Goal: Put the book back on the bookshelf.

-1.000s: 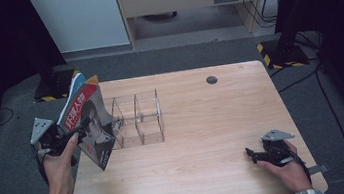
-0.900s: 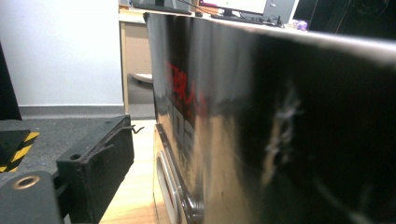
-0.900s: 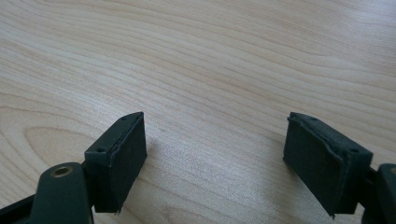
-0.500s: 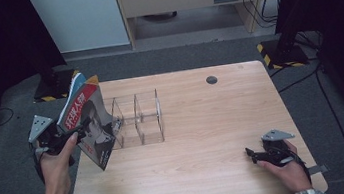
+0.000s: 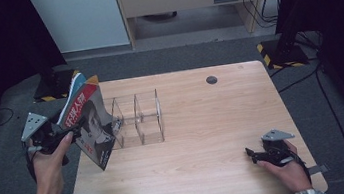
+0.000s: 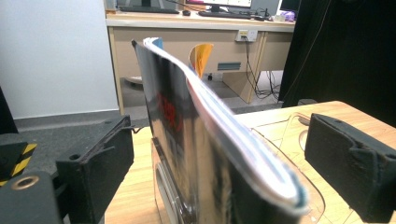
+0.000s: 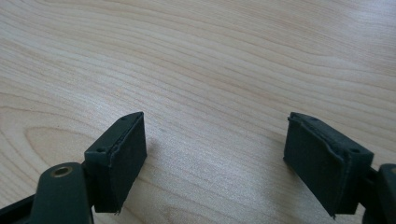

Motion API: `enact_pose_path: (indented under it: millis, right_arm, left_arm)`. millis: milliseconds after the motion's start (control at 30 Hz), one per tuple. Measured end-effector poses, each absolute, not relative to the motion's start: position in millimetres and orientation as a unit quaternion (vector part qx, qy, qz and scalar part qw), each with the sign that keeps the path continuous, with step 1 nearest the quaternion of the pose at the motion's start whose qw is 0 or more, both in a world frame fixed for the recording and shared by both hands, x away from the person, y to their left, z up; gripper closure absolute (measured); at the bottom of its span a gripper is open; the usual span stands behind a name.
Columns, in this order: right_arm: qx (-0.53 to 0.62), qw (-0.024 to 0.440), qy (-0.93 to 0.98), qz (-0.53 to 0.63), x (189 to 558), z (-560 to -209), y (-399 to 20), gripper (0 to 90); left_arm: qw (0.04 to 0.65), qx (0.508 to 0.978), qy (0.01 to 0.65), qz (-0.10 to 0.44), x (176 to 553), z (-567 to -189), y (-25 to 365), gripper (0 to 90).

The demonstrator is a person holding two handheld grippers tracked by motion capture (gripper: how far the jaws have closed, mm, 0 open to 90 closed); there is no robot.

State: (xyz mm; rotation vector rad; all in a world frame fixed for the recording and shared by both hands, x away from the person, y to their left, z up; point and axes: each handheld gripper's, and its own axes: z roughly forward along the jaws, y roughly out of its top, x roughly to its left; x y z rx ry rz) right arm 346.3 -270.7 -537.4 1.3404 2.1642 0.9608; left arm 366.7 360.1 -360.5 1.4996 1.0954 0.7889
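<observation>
A magazine [image 5: 87,123] with a red title and a face on its cover stands tilted at the table's left edge, against the left end of a clear acrylic rack [image 5: 147,116]. My left gripper [image 5: 77,131] reaches it from the left. In the left gripper view the bent magazine [image 6: 187,140] rises between the jaws, which stand wide apart around it; the right jaw is clear of it. The left gripper [image 6: 219,140] is open. My right gripper [image 5: 251,155] rests open on the bare wood near the front right, and the right gripper [image 7: 215,158] has nothing between its jaws.
The wooden table [image 5: 203,123] has a small dark cable hole [image 5: 212,79] at the back right. The rack's clear dividers [image 6: 289,135] stand just right of the magazine. Beyond the table are a grey floor, desks and cables.
My left hand and gripper have drifted slightly to the left. The magazine and the right gripper have stayed put.
</observation>
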Motion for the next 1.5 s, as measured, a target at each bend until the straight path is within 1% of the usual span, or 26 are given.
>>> enact_pose_path:
  millis: [167, 467, 700, 900, 1333, 1500]
  right_arm:
    - [0.482, 0.209, 0.778, 0.345, 346.3, -537.4, -270.8, 21.1]
    - [0.482, 0.209, 0.778, 0.345, 346.4, -537.4, -270.8, 21.1]
    - [0.482, 0.209, 0.778, 0.345, 346.4, -537.4, -270.8, 21.1]
    - [0.481, 0.209, 0.778, 0.345, 346.4, -537.4, -270.8, 21.0]
    - [0.482, 0.209, 0.778, 0.345, 346.4, -537.4, -270.8, 21.0]
    - [0.481, 0.209, 0.778, 0.345, 346.4, -537.4, -270.8, 21.0]
  left_arm:
    - [0.530, 0.633, 0.455, 0.333, 366.4, -354.6, 360.4, 7.8]
    - [0.538, 0.623, 0.456, 0.338, 363.0, -341.3, 365.9, 8.2]
    - [0.538, 0.628, 0.446, 0.342, 360.1, -327.3, 366.0, 8.8]
    - [0.543, 0.632, 0.444, 0.331, 360.0, -320.9, 366.4, 9.1]
    - [0.537, 0.648, 0.432, 0.325, 355.8, -303.7, 354.2, 10.1]
    - [0.527, 0.662, 0.424, 0.322, 356.3, -301.0, 346.0, 10.0]
